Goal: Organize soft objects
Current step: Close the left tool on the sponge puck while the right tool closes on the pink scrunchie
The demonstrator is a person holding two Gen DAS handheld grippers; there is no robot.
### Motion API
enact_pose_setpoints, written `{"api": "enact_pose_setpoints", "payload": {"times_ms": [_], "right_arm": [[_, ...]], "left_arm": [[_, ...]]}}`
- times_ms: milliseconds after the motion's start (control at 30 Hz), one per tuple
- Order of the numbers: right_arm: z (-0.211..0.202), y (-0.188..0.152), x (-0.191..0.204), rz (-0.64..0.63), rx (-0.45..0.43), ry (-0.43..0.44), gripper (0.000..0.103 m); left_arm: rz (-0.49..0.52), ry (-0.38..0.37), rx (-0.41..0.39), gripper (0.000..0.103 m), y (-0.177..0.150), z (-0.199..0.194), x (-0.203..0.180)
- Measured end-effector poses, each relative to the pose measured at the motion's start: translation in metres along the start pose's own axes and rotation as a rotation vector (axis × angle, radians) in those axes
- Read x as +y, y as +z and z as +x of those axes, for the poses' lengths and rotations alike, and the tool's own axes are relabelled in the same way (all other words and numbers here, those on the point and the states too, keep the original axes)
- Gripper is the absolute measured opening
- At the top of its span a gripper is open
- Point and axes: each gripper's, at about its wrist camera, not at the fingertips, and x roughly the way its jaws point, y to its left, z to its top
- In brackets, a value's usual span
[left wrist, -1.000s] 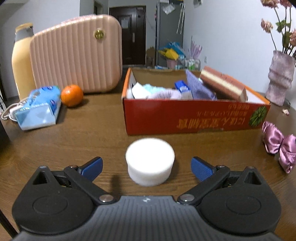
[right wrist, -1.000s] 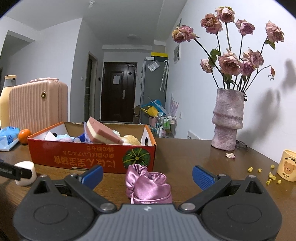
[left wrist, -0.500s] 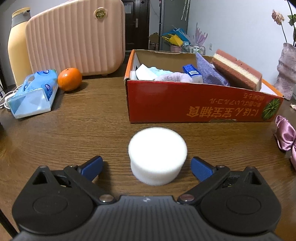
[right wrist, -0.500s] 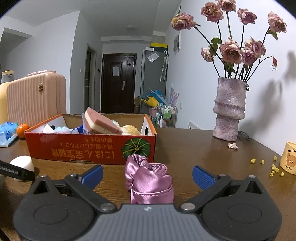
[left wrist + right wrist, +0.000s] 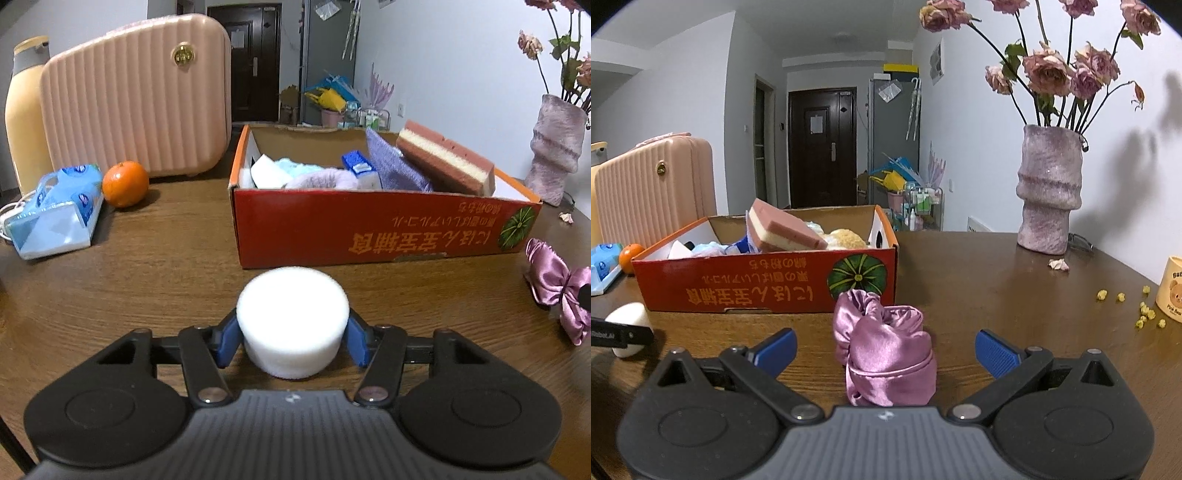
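Left gripper [image 5: 291,341] pinches white foam cylinder [image 5: 292,317] on the table [image 5: 147,277], near red box [image 5: 369,236]. Right gripper [image 5: 884,350] spread wide around pink satin scrunchie [image 5: 886,354].

Matt white foam puck [image 5: 292,321], glossy satin scrunchie [image 5: 884,349], printed cardboard box [image 5: 369,236], polished wood table [image 5: 147,266].

cup [image 5: 1171,291] cut by right edge.
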Motion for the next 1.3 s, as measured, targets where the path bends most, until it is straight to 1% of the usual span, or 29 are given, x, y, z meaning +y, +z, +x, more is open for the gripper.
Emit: {"api": "enact_pose_setpoints", "payload": {"times_ms": [133, 300, 467, 633, 933, 1067, 1200, 1300], "right_arm": [[0.006, 0.001, -0.002, 0.013, 0.028, 0.003, 0.103], [0.015, 0.001, -0.004, 0.038, 0.075, 0.006, 0.103], [0.027, 0.001, -0.005, 0.063, 0.126, 0.011, 0.103], [0.038, 0.002, -0.005, 0.085, 0.17, 0.017, 0.103], [0.054, 0.002, -0.005, 0.124, 0.233, 0.026, 0.103], [0.058, 0.003, -0.003, 0.123, 0.237, 0.021, 0.102], [0.061, 0.005, 0.001, 0.108, 0.239, 0.022, 0.098], [0.061, 0.006, 0.004, 0.091, 0.233, 0.03, 0.085]], "left_arm": [[0.017, 0.005, -0.045, 0.058, 0.0, -0.009, -0.004], [0.048, 0.013, -0.122, 0.058, -0.001, -0.023, -0.013], [0.068, 0.011, -0.161, 0.058, -0.002, -0.032, -0.02], [0.075, 0.002, -0.175, 0.058, -0.003, -0.035, -0.024], [0.074, -0.002, -0.178, 0.058, -0.003, -0.036, -0.024], [0.072, -0.002, -0.177, 0.058, -0.003, -0.036, -0.024], [0.073, -0.001, -0.176, 0.058, -0.003, -0.036, -0.024], [0.073, -0.001, -0.175, 0.058, -0.003, -0.036, -0.024]]}}
